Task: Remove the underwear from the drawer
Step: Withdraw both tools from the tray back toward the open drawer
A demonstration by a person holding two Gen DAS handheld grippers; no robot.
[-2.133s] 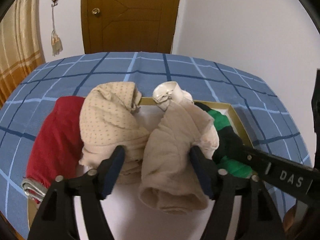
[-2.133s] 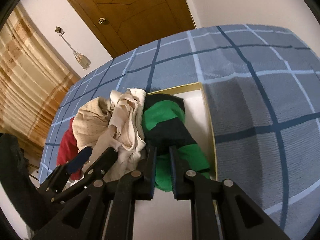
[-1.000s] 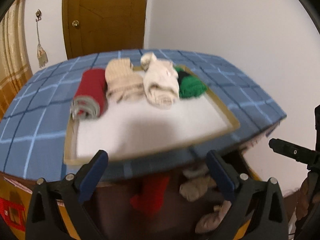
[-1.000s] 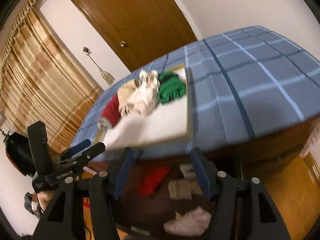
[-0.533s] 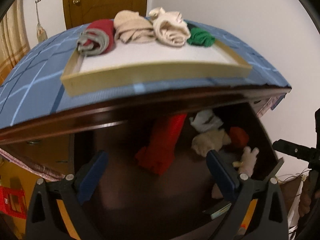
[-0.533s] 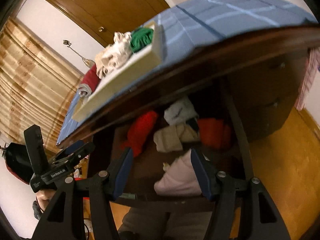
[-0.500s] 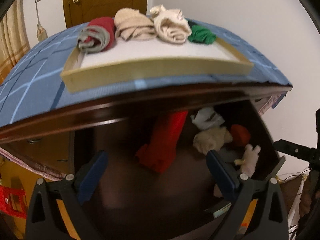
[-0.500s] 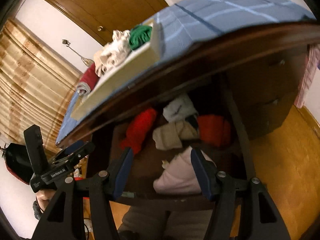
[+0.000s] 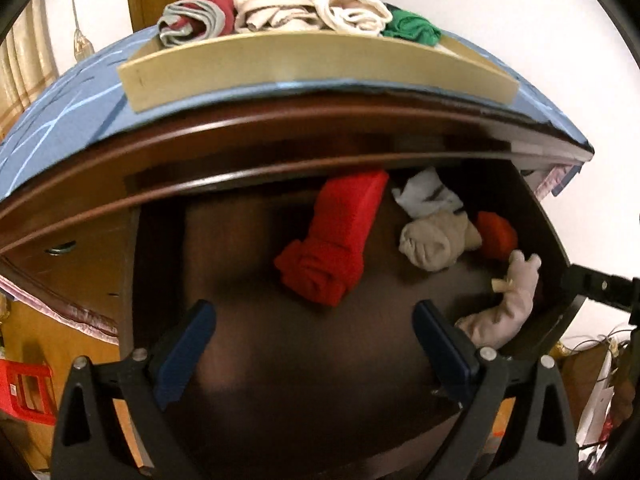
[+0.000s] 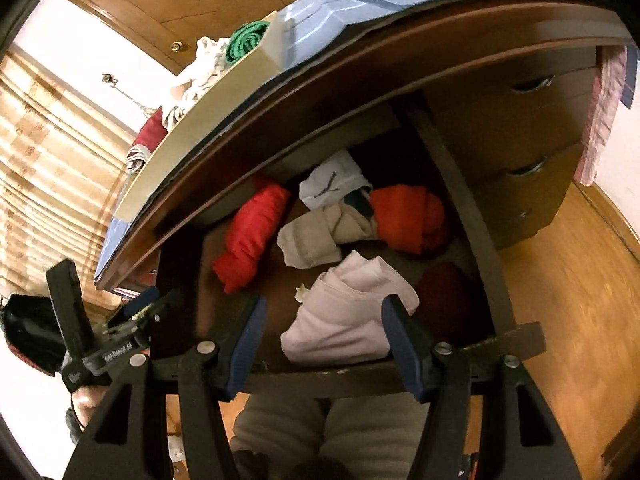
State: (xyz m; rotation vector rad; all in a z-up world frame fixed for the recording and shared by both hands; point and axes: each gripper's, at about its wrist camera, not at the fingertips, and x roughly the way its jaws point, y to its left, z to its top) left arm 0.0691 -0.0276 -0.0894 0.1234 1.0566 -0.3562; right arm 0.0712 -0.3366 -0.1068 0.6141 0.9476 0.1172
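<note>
The dark wooden drawer point(image 9: 256, 360) point(image 10: 484, 216) stands pulled out below the table top. Inside lie rolled garments: a red roll point(image 9: 332, 240) point(image 10: 252, 232), a white piece point(image 9: 428, 196) point(image 10: 332, 180), a beige roll point(image 9: 436, 240) point(image 10: 312, 236), an orange-red roll point(image 9: 496, 232) point(image 10: 412, 216) and a pale pink roll point(image 9: 508, 304) point(image 10: 344, 312). My left gripper point(image 9: 312, 324) hangs open over the drawer, below the red roll in the picture, with nothing between its fingers. My right gripper point(image 10: 322, 320) is open too, its blue pads either side of the pale pink roll and apart from it.
A tan tray point(image 9: 312, 64) point(image 10: 208, 120) on the blue checked cloth point(image 9: 52, 124) carries several rolled garments. More drawers with metal handles point(image 10: 528, 168) are to the right. A person's pale trousers point(image 10: 328, 432) show under the drawer front. A red stool point(image 9: 24, 392) stands low left.
Both grippers have sunk from table-top height to the open drawer and tilted down into it. The drawer's garments now fill both views; the tray has moved to the top edge.
</note>
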